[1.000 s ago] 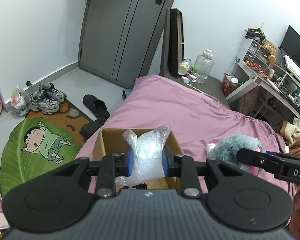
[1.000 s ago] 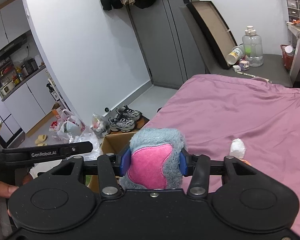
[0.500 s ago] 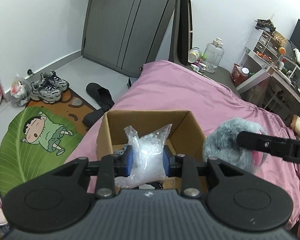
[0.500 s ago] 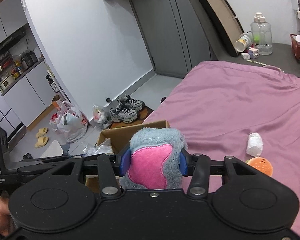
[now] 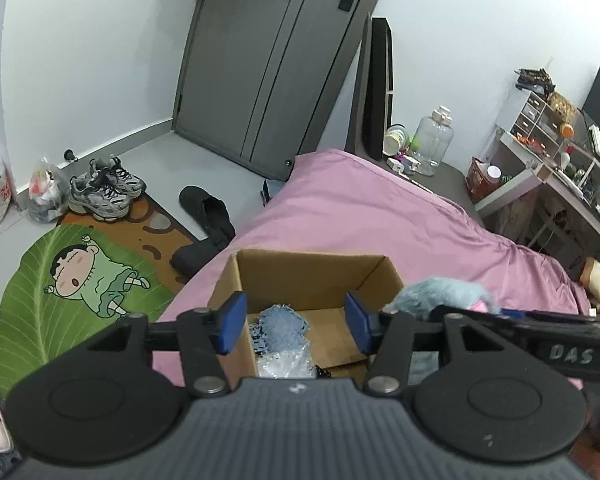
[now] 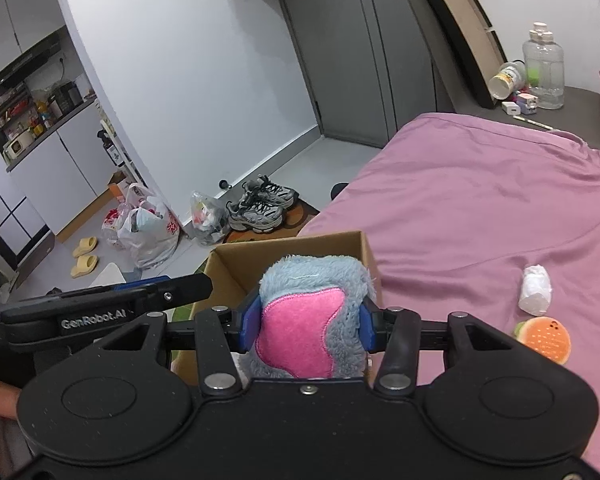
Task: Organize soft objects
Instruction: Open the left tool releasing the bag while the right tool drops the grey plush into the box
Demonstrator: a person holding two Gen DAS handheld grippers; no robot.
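Let go of the plastic bag a moment earlier: left gripper jaws opening, empty, bag down in the cardboard box on the bed (beside a blue cloth). Still clenched the grey-and-pink plush toy in the right gripper, just over the box rim, probably next in.

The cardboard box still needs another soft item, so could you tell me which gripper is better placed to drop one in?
Right. The right gripper holds the plush at the box; the left gripper is opening, empty.
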